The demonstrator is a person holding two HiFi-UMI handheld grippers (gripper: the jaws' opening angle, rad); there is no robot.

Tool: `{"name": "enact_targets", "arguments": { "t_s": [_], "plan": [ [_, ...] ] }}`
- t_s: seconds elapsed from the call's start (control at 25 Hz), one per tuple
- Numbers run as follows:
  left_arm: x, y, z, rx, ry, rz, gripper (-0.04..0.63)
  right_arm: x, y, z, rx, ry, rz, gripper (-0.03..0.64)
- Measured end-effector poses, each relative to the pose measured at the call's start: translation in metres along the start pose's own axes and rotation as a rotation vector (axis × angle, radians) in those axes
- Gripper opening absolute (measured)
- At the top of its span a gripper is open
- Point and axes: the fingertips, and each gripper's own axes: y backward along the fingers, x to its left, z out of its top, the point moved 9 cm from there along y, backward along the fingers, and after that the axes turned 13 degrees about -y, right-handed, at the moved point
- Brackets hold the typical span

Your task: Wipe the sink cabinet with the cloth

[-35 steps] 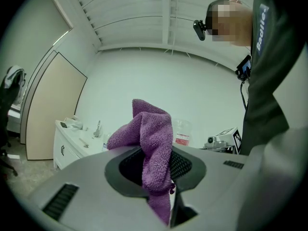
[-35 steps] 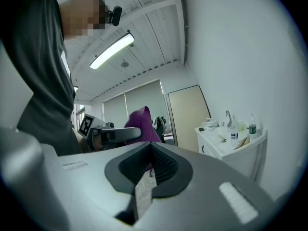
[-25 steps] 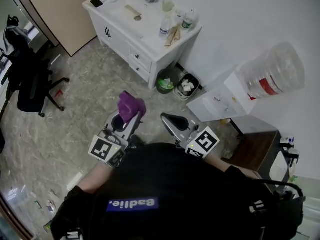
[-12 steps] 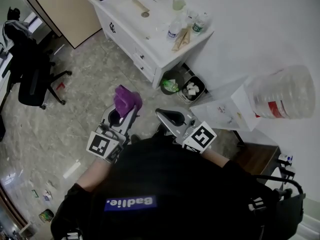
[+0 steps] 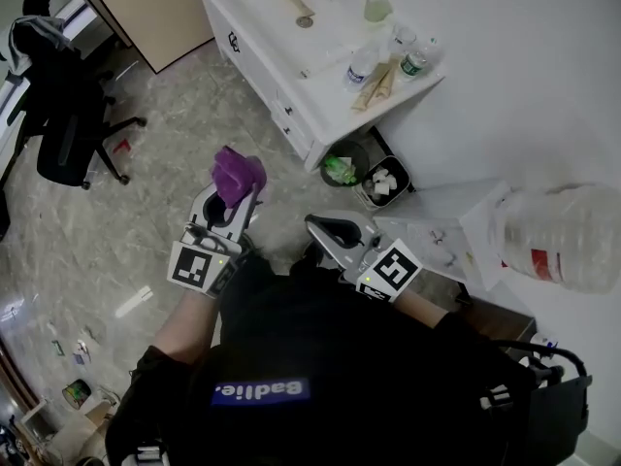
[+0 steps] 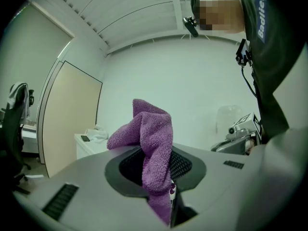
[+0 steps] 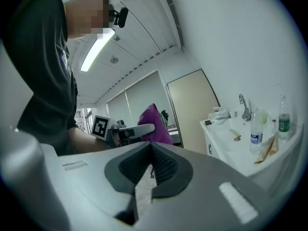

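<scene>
Black swivel office chair (image 5: 63, 134) stands far left on the grey marbled floor (image 5: 155, 212). Left gripper (image 5: 231, 208) has its jaws clamped on a purple terry cloth (image 5: 238, 175), which sticks up past the jaw tips. White sink cabinet (image 5: 281, 42) stands farther off, well apart from the cloth. Plastic bottles (image 5: 361, 64) on its top carry labels too small to read. Two waste bins (image 5: 386, 184) sit at its right foot. Right gripper (image 5: 333, 229) is closed, with nothing between its jaws. Clear water jug (image 5: 568, 236) at far right bears an unreadable red label.

Purple cloth (image 5: 238, 175); grey left claw (image 5: 234, 198) with black pads (image 6: 180, 163) and a black-and-white square marker (image 5: 197, 267); white sink cabinet (image 5: 281, 42); grey marbled floor (image 5: 146, 212); black chair (image 5: 63, 149).
</scene>
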Motion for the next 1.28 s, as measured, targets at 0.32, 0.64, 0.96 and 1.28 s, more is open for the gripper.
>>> {"name": "enact_targets", "arguments": {
  "t_s": [0.32, 0.64, 0.96, 1.28],
  "plan": [
    [0.082, -0.045, -0.069, 0.025, -0.035, -0.015, 0.084, -0.037, -0.071, -0.02, -0.029, -0.008, -0.03, -0.005],
    [0.139, -0.111, -0.191, -0.013, -0.074, 0.003, 0.084, -0.112, -0.128, -0.093, -0.028, -0.039, -0.049, -0.005],
    [0.171, -0.17, -0.327, 0.022, -0.08, 0.057, 0.084, -0.19, -0.167, -0.182, 0.017, -0.03, -0.034, -0.005],
    [0.19, -0.222, -0.458, 0.008, -0.09, 0.072, 0.084, -0.264, -0.197, -0.281, -0.019, -0.022, -0.03, -0.005]
  ]
}}
